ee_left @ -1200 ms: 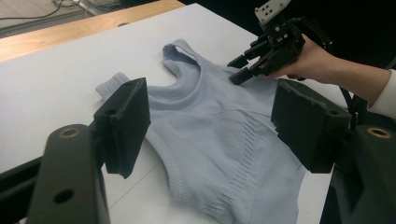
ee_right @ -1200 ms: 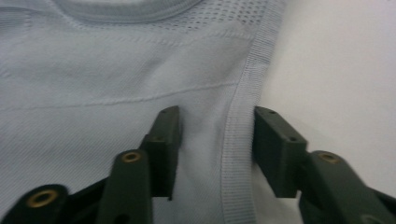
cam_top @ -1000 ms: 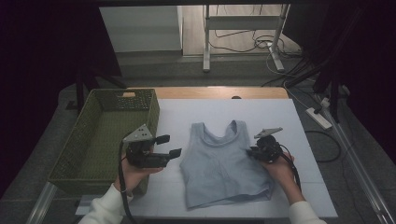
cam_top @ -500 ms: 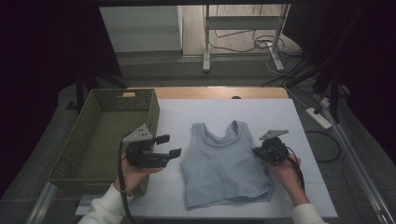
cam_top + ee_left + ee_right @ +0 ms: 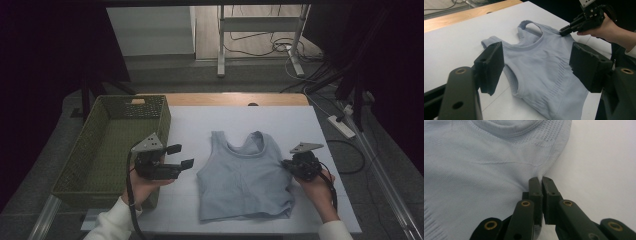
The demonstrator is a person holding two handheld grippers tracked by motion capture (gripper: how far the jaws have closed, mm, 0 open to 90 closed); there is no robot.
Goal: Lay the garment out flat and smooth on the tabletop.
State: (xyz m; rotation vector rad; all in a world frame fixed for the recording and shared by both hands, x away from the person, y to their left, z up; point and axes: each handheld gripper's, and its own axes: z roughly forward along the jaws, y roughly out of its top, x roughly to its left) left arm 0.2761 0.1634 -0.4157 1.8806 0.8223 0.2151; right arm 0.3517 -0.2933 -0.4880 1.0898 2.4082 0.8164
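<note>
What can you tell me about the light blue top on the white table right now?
The light blue knitted sleeveless top lies flat, face up, near the middle of the white table, straps pointing away from the person. It has a scooped neckline, ribbed trim, and a band of small slits across the chest. The right gripper pinches its side edge below the armhole, fingers shut on the fabric. The open left gripper hovers beside it, not touching.

Your work surface is a rectangular table with a flat white top [image 5: 240,120] and a bare light-wood strip along its far edge. A pale blue sleeveless knit top [image 5: 245,182] lies flat on it, nearer the right and near edges, straps toward the far edge. A green woven rectangular basket [image 5: 112,145] sits along the left edge.
</note>
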